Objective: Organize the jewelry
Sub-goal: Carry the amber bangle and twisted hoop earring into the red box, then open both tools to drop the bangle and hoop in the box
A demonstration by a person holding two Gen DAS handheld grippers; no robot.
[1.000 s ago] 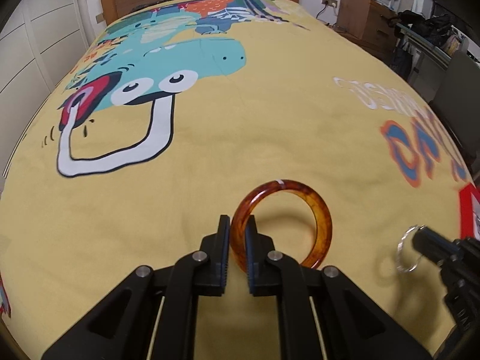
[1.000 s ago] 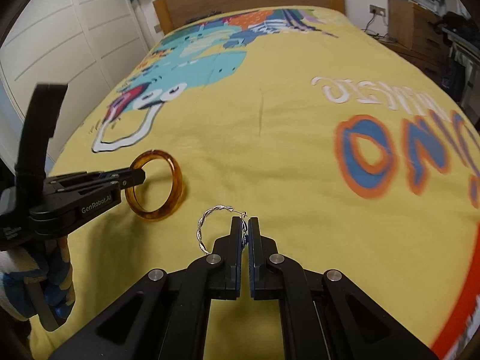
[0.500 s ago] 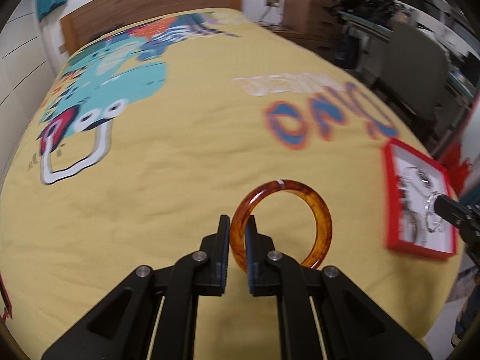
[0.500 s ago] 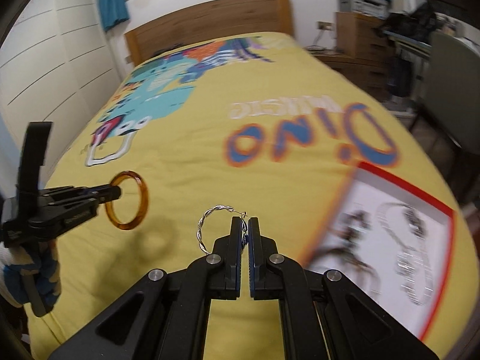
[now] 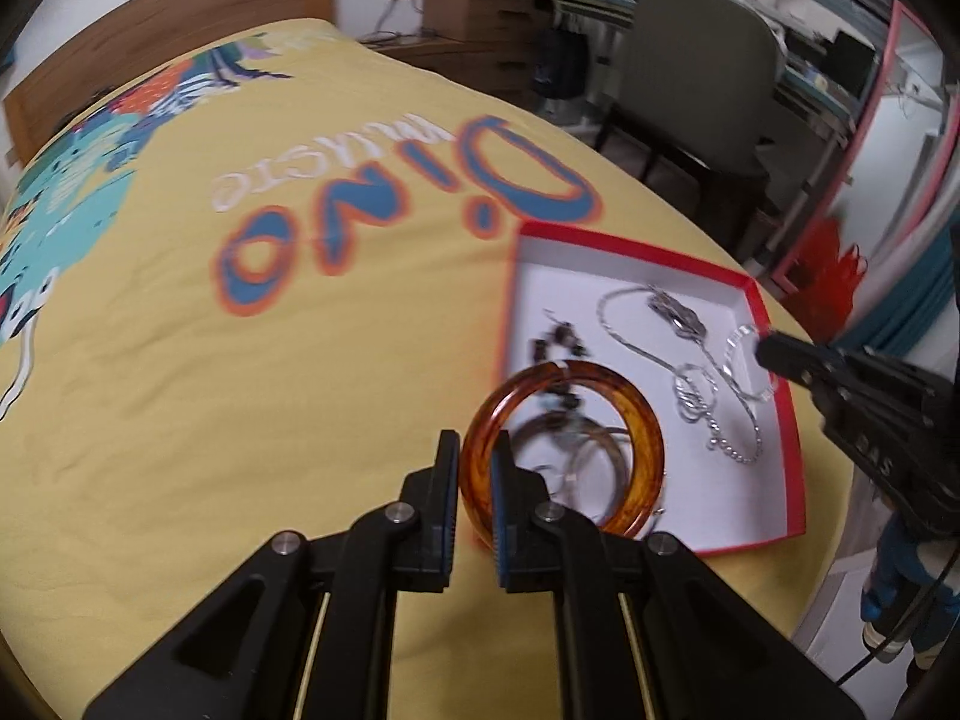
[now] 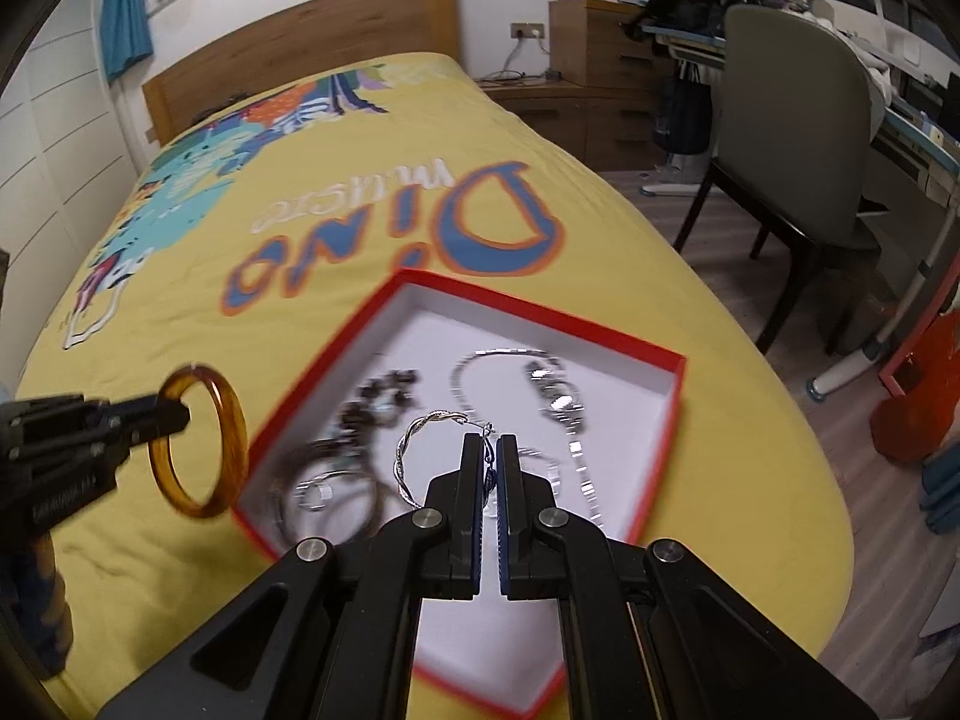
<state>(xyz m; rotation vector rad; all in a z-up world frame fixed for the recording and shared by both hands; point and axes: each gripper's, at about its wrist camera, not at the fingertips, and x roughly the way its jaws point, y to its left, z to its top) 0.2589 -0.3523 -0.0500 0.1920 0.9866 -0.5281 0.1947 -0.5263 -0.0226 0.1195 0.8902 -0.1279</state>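
My left gripper [image 5: 475,462] is shut on an amber bangle [image 5: 642,426], held upright above the near left edge of a red jewelry box [image 5: 786,420]. It also shows in the right wrist view [image 6: 180,417] with the bangle [image 6: 231,426]. My right gripper [image 6: 491,450] is shut on a twisted silver hoop earring [image 6: 408,456], held above the box's [image 6: 672,414] white inside. In the left wrist view the right gripper [image 5: 765,351] holds the hoop [image 5: 735,348] over the box's right side. Chains, a dark beaded piece [image 5: 558,342] and rings lie in the box.
The box lies on a yellow dinosaur-print bedspread [image 5: 240,330] near the bed's right edge. A grey chair [image 6: 792,138], a desk and wooden drawers [image 6: 594,42] stand beside the bed. A wooden headboard [image 6: 300,42] is at the far end.
Both grippers have swung right across the bed with their pieces. The red box has come from the edge of view to directly under the bangle and the hoop.
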